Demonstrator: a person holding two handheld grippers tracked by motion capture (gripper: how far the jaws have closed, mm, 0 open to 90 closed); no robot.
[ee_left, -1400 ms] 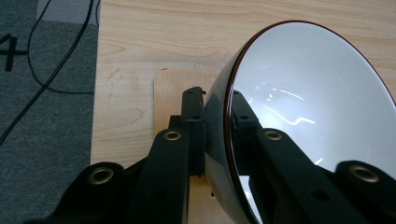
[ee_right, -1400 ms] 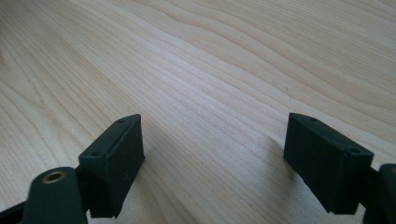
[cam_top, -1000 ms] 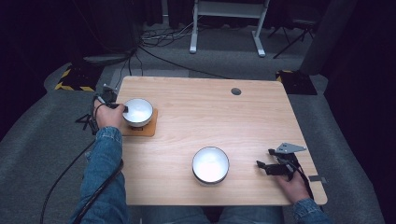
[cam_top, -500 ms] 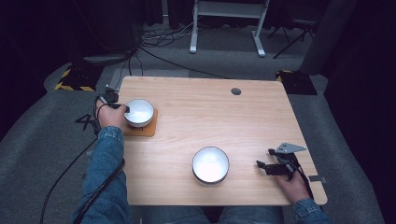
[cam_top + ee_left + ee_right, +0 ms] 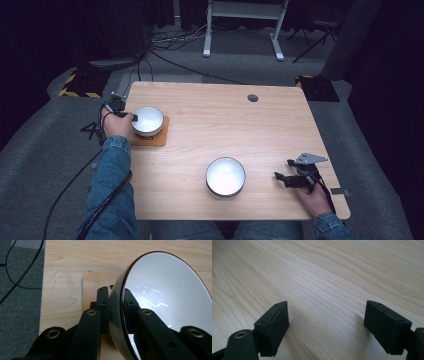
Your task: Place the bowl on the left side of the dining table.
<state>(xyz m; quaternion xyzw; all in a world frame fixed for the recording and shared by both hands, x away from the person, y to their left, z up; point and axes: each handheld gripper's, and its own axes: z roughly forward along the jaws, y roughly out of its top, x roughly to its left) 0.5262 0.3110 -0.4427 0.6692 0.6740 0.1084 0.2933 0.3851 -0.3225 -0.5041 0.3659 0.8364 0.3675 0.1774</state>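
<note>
At the left of the high view, the left claw (image 5: pixel 131 117) is clenched on the rim of a bowl (image 5: pixel 147 120), which sits on a brown mat (image 5: pixel 155 139) near the left edge of the bench (image 5: pixel 220 125). In the left claw view, one jaw lies outside the bowl's dark wall and the other inside against its white lining, with the rim pinched between them; the mat shows beneath, and grey carpet (image 5: pixel 17 302) with a black cable (image 5: pixel 15 277) fills the left of that frame.

Lower centre in the high view, a second bowl (image 5: pixel 225 176) stands alone on bare wood, white inside.

At the lower right, the right claw (image 5: pixel 281 178) rests low by the bench's near edge, just beside that second bowl but apart from it. In the right claw view its jaws stand wide apart, released, with only wood grain between them.
</note>
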